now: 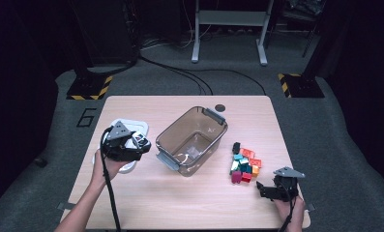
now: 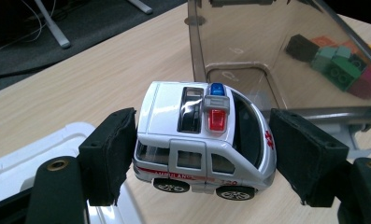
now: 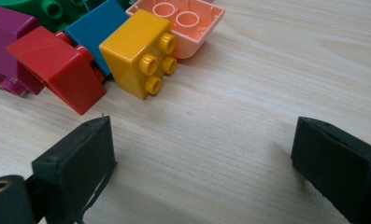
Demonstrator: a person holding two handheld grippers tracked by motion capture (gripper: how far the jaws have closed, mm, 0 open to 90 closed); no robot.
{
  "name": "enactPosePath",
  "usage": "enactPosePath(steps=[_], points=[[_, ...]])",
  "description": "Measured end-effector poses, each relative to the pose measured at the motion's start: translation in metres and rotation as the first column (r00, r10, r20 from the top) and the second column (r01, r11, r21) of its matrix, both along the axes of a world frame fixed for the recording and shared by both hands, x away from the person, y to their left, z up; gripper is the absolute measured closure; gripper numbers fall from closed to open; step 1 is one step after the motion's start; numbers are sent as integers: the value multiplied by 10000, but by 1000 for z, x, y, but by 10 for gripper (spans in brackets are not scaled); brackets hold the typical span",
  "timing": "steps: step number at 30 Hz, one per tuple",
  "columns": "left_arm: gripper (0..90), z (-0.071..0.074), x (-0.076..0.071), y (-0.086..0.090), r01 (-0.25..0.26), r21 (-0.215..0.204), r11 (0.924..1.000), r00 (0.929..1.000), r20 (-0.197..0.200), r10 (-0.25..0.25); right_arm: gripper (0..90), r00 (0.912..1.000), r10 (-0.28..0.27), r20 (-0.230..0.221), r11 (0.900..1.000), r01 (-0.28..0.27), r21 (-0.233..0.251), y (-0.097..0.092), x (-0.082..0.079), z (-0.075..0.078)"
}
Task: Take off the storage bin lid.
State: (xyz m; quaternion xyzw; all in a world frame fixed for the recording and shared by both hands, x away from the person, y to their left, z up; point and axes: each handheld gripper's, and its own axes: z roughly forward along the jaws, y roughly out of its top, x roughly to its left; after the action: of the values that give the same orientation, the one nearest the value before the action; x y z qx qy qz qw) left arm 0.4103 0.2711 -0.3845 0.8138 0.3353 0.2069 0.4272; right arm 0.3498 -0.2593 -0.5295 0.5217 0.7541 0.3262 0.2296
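Pale wooden counter [image 1: 146,203]; left tool [image 2: 202,154] pinches a toy ambulance [image 2: 204,140] by its ends near the bin [image 1: 192,140]; a loose pinch could drop it; right tool [image 3: 202,158] spread, empty.

Black cables [image 1: 180,72] snake across the grey floor [image 1: 354,145] behind the desk [image 1: 180,203], between two hazard-striped stand bases [image 1: 89,88].

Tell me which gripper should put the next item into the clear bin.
Left, probably. The left gripper has the toy ambulance between its pads, beside the clear bin. The right gripper is open with nothing between its jaws, short of the bricks.
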Motion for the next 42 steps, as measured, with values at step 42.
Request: enactPosePath(steps=[42], points=[[250, -16, 24, -92, 517, 914, 9945, 9903, -1334, -392, 57, 10000, 25, 8, 10000, -25, 7, 0, 0, 0]])
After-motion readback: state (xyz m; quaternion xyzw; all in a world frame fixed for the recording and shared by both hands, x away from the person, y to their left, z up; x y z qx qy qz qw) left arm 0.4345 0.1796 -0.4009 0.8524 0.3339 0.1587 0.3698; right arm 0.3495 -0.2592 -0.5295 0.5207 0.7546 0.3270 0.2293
